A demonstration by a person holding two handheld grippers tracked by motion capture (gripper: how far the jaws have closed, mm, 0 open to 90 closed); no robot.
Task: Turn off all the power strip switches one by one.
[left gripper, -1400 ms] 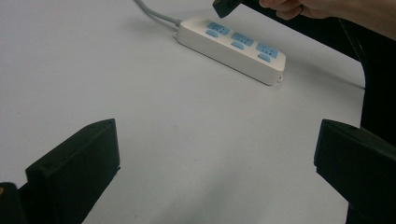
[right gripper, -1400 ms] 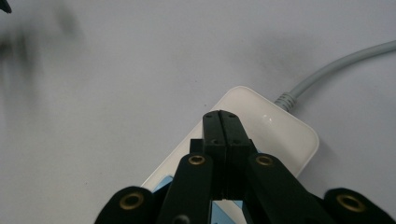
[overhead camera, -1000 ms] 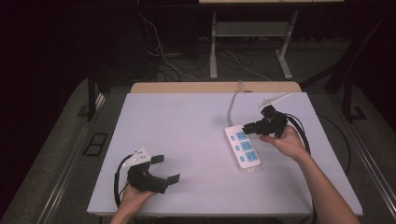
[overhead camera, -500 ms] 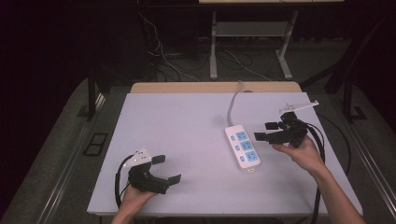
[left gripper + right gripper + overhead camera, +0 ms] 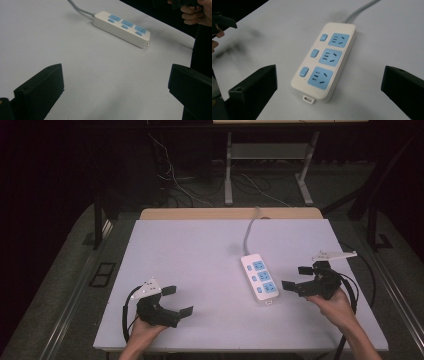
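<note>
Both grippers, left and right, gape empty; the strip lies near the table's right edge, so approach squarely across its width.

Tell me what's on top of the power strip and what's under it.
The power strip carries three blue sockets, each with a blue switch beside it; nothing is plugged in or resting on it. It lies flat on the white table; its underside is hidden.
</note>
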